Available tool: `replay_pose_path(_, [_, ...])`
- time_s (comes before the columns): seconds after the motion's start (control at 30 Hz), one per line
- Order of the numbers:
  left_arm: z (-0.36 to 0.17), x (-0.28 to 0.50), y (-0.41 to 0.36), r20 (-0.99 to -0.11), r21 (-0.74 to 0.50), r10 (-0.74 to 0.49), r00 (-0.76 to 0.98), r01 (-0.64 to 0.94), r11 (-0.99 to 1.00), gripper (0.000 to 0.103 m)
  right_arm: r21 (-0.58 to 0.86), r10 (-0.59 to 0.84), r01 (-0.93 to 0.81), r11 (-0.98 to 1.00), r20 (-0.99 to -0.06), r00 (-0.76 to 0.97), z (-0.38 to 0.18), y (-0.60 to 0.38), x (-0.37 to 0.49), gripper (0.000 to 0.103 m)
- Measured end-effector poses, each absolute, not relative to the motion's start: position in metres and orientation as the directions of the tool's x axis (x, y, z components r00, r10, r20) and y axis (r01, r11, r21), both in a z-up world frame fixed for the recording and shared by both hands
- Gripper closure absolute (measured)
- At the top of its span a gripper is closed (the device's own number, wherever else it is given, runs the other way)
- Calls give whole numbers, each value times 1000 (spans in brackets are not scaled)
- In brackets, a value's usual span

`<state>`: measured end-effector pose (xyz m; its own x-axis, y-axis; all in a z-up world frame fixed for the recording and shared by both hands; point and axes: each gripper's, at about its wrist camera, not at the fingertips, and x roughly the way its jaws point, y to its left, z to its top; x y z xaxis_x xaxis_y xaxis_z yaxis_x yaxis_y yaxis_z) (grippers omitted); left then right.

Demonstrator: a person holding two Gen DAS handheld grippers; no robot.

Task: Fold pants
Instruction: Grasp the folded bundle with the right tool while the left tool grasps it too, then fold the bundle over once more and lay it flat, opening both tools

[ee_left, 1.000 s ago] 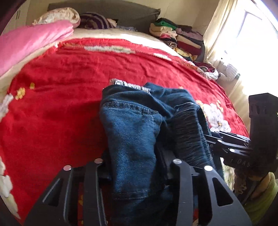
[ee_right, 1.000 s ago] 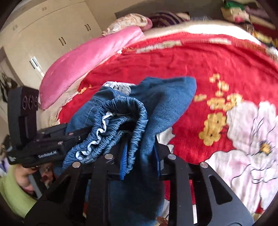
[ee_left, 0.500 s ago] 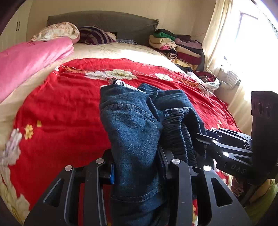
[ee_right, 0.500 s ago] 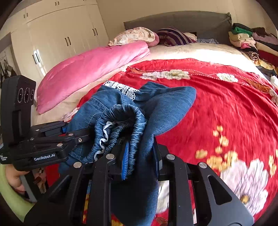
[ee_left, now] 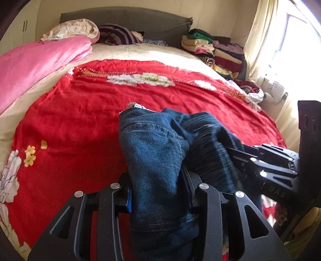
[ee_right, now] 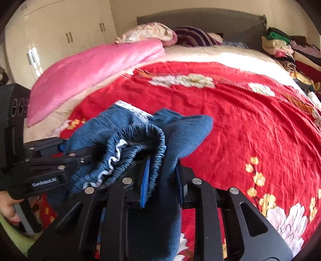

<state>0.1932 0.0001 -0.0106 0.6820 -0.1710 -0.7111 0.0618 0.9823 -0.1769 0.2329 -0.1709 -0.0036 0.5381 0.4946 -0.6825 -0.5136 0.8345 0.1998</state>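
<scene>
Both tools pinch the jeans: left tool, right tool, bunched above the bed, apparently for spreading.

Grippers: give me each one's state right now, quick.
Left gripper: jaws have just been opening a little, yet are closed on the denim pants.
Right gripper: jaws closed on the pants' bunched fabric beside the elastic waistband.

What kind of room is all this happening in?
Most likely a home bedroom: a bed with a red floral blanket and grey headboard, a pink quilt, cream wardrobe doors, and folded clothes stacked beside the window.
</scene>
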Motion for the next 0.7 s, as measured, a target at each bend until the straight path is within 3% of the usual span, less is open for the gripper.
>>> replay_pose_path(0.1, [-21,196,6,-728,-184,-164,665,41,982,56,220,469,-471,854,-716,517,-19,-178,240,83])
replay_pose_path(0.23, [-35,199,10,-746,-190,-157,648,19,982,48,261,457,-417,870,-744,487,-40,-188,248,70])
replay_pose_path(0.5, [-38,199,11,-745,-199,-161,647,16,980,48,251,442,-403,880,-745,499,-40,-189,246,64])
replay_pose_path(0.63, [-32,195,11,-740,-211,-170,651,15,977,46,251,442,-397,883,-731,520,-31,-195,241,49])
replay_pose_path(0.7, [-27,191,10,-733,-210,-169,659,18,978,39,251,444,-396,883,-718,536,-23,-199,235,44])
